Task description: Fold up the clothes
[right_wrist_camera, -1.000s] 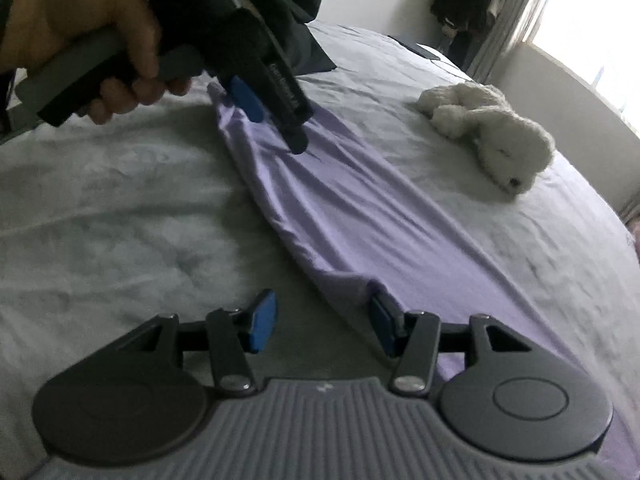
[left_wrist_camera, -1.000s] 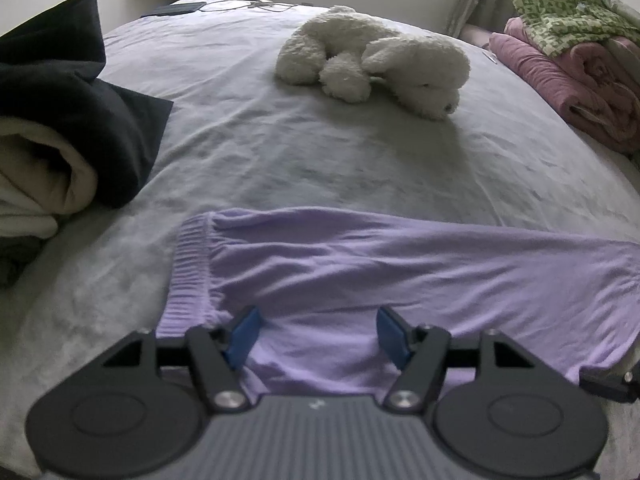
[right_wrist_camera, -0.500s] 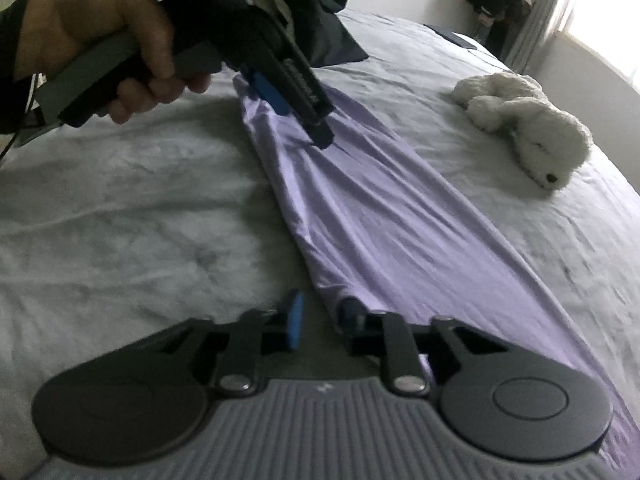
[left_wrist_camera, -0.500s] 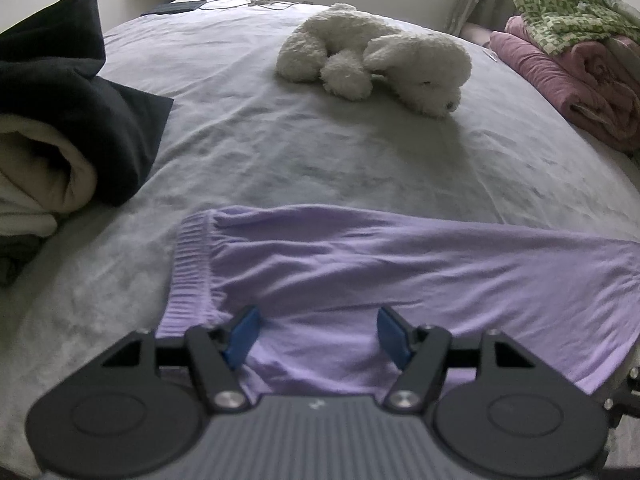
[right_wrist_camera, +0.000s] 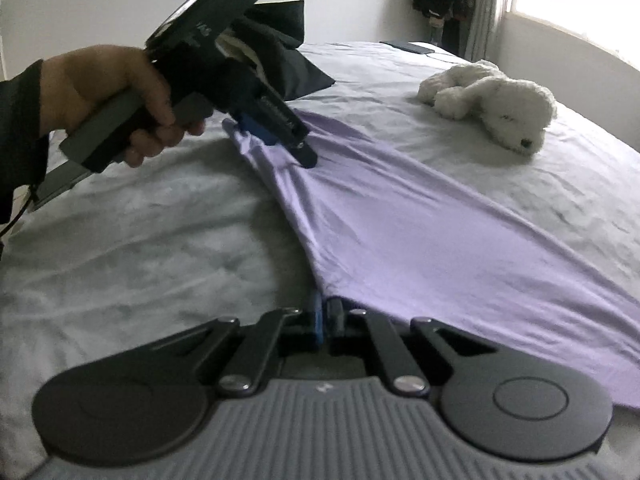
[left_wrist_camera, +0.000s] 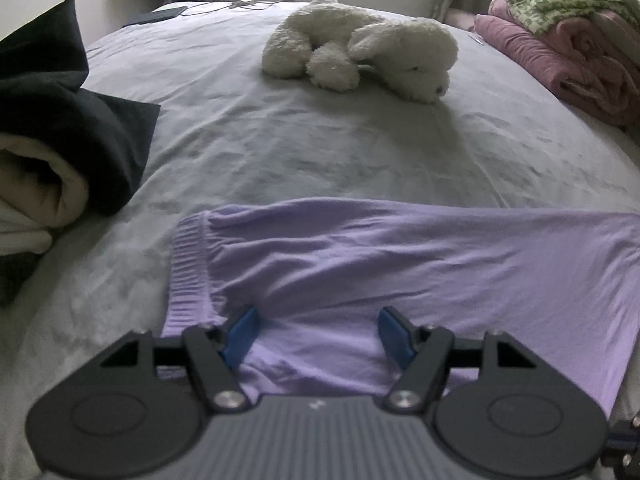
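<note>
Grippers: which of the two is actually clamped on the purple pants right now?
The right gripper, shut on the hem end of the purple pants. The left gripper is open, fingers spread over the waistband end.

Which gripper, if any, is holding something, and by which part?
The right gripper pinches the purple trousers at the leg-end corner; the left gripper is open, holding nothing.

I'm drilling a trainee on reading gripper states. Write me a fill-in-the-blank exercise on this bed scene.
1. The right gripper is ____ on an edge of the purple garment.
2. The left gripper hangs over the garment with its jaws ____.
3. The garment's ribbed waistband lies at the end nearer the ____ gripper.
4. The stuffed toy on the bed is ____ in colour.

Missing words: shut; open; left; white
</note>
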{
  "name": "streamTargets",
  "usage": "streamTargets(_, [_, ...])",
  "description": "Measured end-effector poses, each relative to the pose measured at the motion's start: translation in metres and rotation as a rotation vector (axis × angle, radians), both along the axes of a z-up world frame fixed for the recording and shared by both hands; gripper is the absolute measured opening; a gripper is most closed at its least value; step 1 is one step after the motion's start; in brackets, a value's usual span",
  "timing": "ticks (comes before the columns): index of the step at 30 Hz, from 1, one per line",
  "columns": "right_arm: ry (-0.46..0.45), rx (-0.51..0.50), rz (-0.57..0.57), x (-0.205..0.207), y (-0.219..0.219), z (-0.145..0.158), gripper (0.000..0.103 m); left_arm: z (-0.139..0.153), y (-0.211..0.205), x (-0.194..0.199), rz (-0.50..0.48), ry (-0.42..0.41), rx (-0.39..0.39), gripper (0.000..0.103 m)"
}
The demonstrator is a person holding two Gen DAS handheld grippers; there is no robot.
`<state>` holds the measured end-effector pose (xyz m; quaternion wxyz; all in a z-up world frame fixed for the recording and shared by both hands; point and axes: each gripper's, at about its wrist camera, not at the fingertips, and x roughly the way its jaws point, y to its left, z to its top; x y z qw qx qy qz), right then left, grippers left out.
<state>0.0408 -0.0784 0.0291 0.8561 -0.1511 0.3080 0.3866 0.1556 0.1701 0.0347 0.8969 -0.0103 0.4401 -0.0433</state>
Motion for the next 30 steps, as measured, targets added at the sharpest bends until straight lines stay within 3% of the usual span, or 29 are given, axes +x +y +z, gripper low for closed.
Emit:
streamTargets(8, [0.008,0.009,-0.043,-0.004,0.005,-0.009,0.007,0.000,-0.002,0.000,-0.011,-0.004,0.027,0.070])
streamTargets(11, [0.004,0.009,-0.060,-0.008,0.004,-0.007,0.013,0.001,-0.003,-0.001,-0.014,-0.004,0.034,0.070])
streamTargets(15, [0.014,0.036,-0.081,-0.015,-0.007,0.000,0.016,0.001,-0.005,-0.003,-0.034,-0.002,0.049,0.071])
streamTargets(18, [0.071,0.121,-0.086,-0.017,-0.030,0.007,0.016,0.001,-0.006,-0.004,-0.056,-0.001,0.061,0.072])
streamTargets(24, [0.031,0.166,-0.300,0.007,-0.089,0.014,0.016,0.011,-0.015,-0.012,-0.076,-0.025,0.108,0.072])
streamTargets(26, [0.013,0.175,-0.385,0.019,-0.109,0.016,0.016,0.020,-0.025,-0.018,-0.104,-0.067,0.125,0.072])
streamTargets(30, [-0.024,0.191,-0.555,0.043,-0.149,0.018,0.016,0.027,-0.060,-0.032,-0.194,-0.123,0.096,0.072])
